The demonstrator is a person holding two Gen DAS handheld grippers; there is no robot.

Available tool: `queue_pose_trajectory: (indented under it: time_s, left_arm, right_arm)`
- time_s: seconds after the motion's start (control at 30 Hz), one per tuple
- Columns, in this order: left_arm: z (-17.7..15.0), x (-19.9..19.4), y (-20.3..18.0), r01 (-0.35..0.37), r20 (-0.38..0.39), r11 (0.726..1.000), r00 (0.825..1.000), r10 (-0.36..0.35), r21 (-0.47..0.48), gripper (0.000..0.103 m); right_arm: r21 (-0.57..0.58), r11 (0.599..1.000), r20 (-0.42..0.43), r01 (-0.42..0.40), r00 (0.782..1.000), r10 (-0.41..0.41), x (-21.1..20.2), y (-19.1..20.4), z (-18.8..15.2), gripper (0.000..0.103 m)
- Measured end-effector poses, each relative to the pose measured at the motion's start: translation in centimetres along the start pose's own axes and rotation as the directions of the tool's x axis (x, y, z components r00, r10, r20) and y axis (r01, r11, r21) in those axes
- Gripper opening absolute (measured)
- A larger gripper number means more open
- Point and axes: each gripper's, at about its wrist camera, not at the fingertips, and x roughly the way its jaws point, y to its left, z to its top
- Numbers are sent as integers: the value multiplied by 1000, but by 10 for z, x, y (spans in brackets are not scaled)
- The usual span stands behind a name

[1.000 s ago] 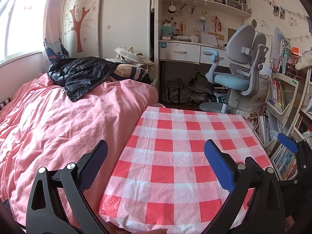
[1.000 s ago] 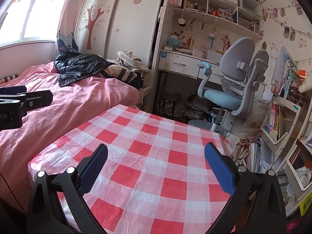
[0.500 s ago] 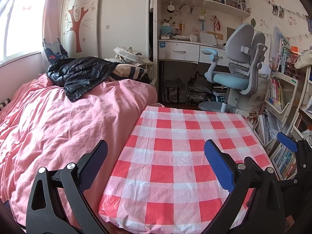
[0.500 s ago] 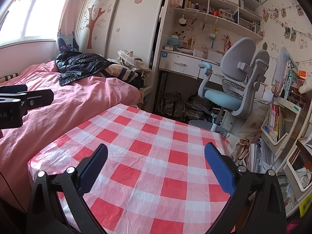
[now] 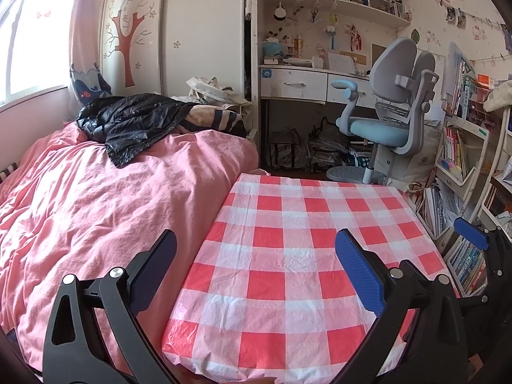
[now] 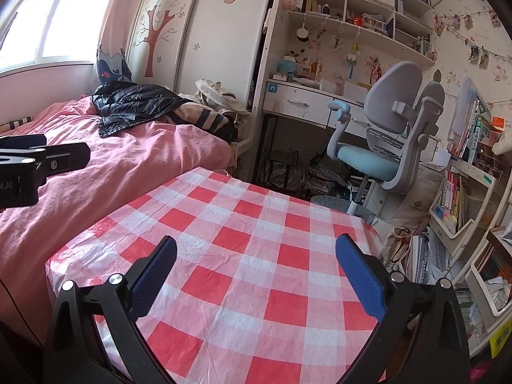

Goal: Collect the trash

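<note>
A table under a red-and-white checked cloth (image 5: 288, 256) (image 6: 256, 256) fills the foreground of both views, and no trash shows on it. My left gripper (image 5: 256, 265) hangs open over the table's near left edge, nothing between its blue pads. My right gripper (image 6: 256, 268) is open above the cloth's near side, also holding nothing. The right gripper's blue tip (image 5: 470, 233) shows at the right edge of the left wrist view. The left gripper's black body (image 6: 35, 166) shows at the left edge of the right wrist view.
A bed with a pink cover (image 5: 96, 198) lies against the table's left side, a black jacket (image 5: 128, 121) on its far end. Beyond stand a white desk (image 5: 297, 83), a grey-and-blue chair (image 5: 393, 115) with bags underneath the desk, and crowded bookshelves (image 5: 460, 160) on the right.
Both views have drifted very slightly; the grippers stay open and empty over the table.
</note>
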Motion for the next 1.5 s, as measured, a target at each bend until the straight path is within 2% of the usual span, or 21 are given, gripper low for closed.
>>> queue_pose_trajectory:
  time_s: [0.43, 0.7, 1.5]
  left_arm:
    - [-7, 5, -1, 21, -19, 1000, 1000, -22, -8, 96]
    - [-10, 8, -7, 42, -27, 999, 999, -42, 9, 96]
    - [-19, 7, -32, 44, -15, 993, 999, -43, 112, 96]
  right_arm:
    - [-16, 1000, 12, -2, 1000, 3, -2, 1, -2, 95]
    - [15, 1000, 32, -5, 999, 5, -6, -11, 1, 95]
    - [39, 999, 38, -16, 999, 15, -12, -22, 3, 95]
